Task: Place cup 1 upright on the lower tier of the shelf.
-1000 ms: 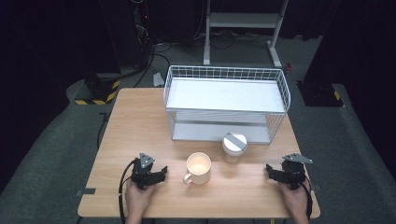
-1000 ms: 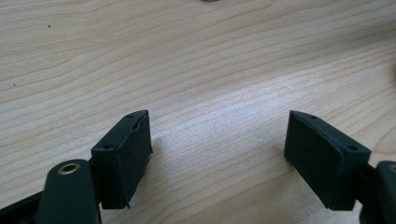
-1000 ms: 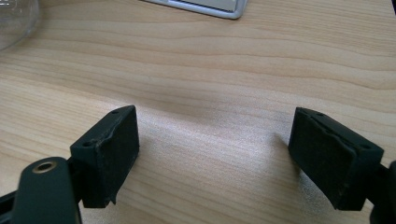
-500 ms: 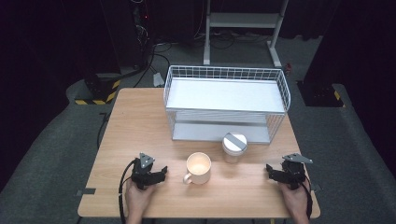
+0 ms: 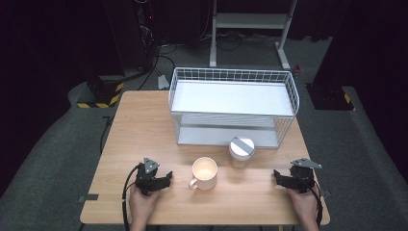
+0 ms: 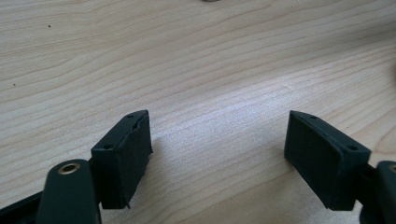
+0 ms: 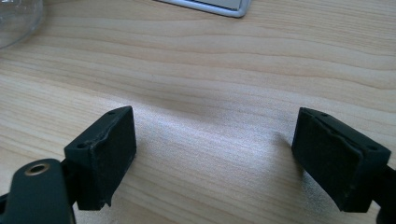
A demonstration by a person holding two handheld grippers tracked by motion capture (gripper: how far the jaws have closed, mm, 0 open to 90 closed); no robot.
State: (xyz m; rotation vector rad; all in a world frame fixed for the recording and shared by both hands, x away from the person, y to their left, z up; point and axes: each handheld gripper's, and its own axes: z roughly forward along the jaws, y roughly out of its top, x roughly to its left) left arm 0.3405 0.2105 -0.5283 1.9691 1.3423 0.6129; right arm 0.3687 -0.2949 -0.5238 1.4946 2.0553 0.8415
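A cream mug (image 5: pixel 205 172) stands near the front middle of the wooden table (image 5: pixel 139 130), handle toward the front left. Right of it and a little farther back is a clear jar with a grey lid (image 5: pixel 241 150). My left gripper (image 5: pixel 167 177) rests on the table left of the mug, its jaws toward the mug. In the left gripper view it (image 6: pixel 217 140) is open over bare wood. My right gripper (image 5: pixel 276 175) lies at the front right, jaws pointing left. Its jaws (image 7: pixel 215 140) have just been opening and hold nothing.
A white wire rack (image 5: pixel 233 103) with two shelves stands at the back of the table, just behind the jar. Its base edge (image 7: pixel 210 5) and the jar's glass foot (image 7: pixel 14 23) sit ahead of the right gripper. Dark floor with cables surrounds the table.
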